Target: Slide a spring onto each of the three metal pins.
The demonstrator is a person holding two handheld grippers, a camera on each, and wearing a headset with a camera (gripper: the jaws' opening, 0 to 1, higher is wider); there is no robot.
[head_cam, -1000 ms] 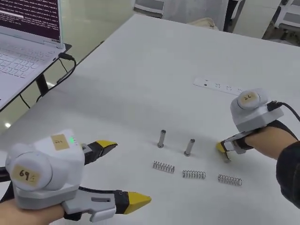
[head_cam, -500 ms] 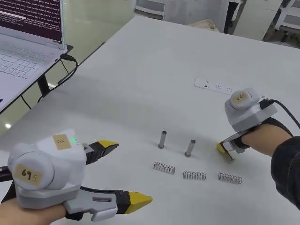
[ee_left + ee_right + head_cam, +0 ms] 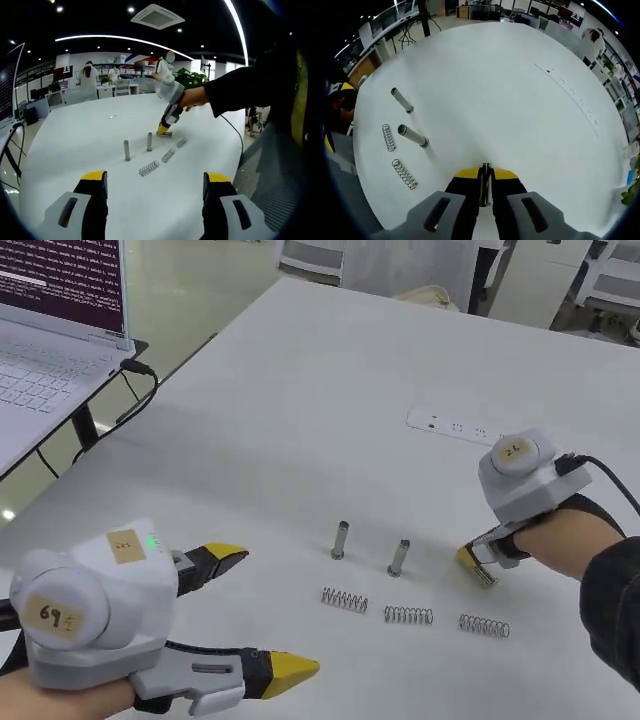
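Two metal pins (image 3: 341, 539) (image 3: 399, 557) stand upright on the white table (image 3: 300, 420). Three springs (image 3: 345, 599) (image 3: 408, 615) (image 3: 485, 625) lie in a row in front of them. My right gripper (image 3: 477, 566) is low over the table, right of the pins, shut on a third metal pin (image 3: 484, 180) that shows between its yellow tips. My left gripper (image 3: 258, 612) hangs open and holds nothing at the near left, well short of the springs. In the left gripper view the pins (image 3: 127, 150) (image 3: 149, 141) and springs (image 3: 149, 168) lie ahead of the open jaws.
A white power strip (image 3: 455, 427) lies on the table behind the right gripper. An open laptop (image 3: 50, 330) sits on a stand at the far left, with its cable (image 3: 140, 390) hanging beside the table edge.
The right gripper's body has leaned slightly to the left over the pin it holds. Standing pins, springs and left gripper have stayed put.
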